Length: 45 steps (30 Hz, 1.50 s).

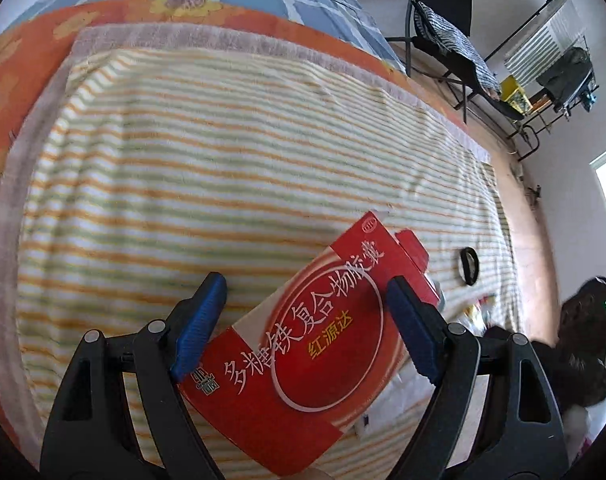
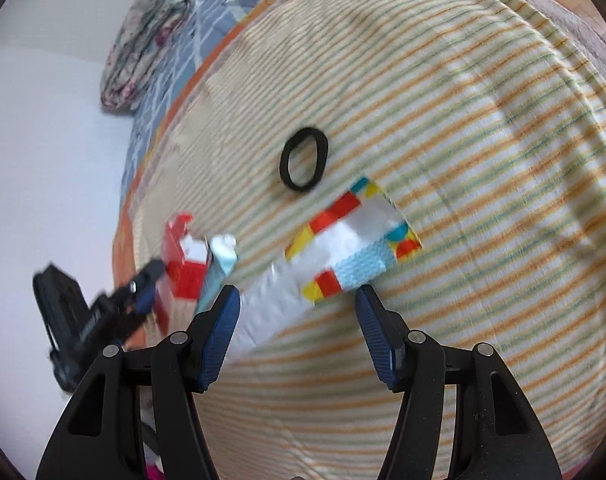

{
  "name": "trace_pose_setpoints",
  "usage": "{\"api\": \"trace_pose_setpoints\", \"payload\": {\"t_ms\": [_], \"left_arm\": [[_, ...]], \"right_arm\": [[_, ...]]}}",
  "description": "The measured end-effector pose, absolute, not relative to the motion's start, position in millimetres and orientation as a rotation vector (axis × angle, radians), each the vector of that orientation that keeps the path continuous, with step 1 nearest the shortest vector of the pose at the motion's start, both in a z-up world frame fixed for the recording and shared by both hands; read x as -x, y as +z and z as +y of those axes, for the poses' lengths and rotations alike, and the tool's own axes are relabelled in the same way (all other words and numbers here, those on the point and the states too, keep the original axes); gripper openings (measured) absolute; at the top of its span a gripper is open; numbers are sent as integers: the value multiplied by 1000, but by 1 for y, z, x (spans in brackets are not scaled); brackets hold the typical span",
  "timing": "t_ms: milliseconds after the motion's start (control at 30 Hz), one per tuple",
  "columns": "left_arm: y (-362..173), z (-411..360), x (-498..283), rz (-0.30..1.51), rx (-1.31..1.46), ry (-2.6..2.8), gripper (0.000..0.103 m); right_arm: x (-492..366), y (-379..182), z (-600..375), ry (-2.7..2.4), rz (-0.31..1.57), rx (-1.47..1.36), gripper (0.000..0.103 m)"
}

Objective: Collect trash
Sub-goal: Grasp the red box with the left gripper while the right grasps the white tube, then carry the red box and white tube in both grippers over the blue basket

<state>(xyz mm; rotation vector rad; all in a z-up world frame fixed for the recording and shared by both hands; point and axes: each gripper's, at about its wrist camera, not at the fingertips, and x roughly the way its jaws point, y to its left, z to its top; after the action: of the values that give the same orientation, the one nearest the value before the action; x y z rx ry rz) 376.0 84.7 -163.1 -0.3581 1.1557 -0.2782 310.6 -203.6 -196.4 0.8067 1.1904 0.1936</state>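
The left wrist view looked close down over the striped blanket, toward a chair at upper right of the frame. The right wrist view faced the same blanket from nearby. Both shared the black ring and red box.

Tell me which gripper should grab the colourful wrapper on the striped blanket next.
Right. The right gripper is open and empty with the wrapper just ahead of its fingertips. The left gripper has the red box between its fingers.
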Motion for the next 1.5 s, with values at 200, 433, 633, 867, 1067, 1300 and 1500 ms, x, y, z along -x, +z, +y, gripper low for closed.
{"api": "trace_pose_setpoints", "payload": {"t_ms": [200, 433, 633, 867, 1067, 1300, 1500], "left_arm": [[-163, 82, -360, 1178, 336, -311, 84], [-159, 73, -336, 1201, 315, -348, 71], [-144, 72, -314, 1174, 300, -374, 50], [-132, 56, -298, 1166, 285, -434, 36], [-118, 31, -289, 1151, 258, -507, 34], [-129, 0, -287, 1188, 176, -517, 34], [-132, -8, -285, 1182, 183, -490, 24]], "right_arm": [[-321, -195, -196, 190, 1132, -806, 61], [-326, -195, -189, 202, 1094, -796, 61], [-325, -197, -185, 232, 1092, -822, 55], [-318, -201, -174, 280, 1132, -814, 23], [-314, -196, -174, 297, 1135, -770, 10], [-311, -189, -179, 302, 1129, -726, 6], [-307, -183, -196, 284, 1111, -697, 5]]}}
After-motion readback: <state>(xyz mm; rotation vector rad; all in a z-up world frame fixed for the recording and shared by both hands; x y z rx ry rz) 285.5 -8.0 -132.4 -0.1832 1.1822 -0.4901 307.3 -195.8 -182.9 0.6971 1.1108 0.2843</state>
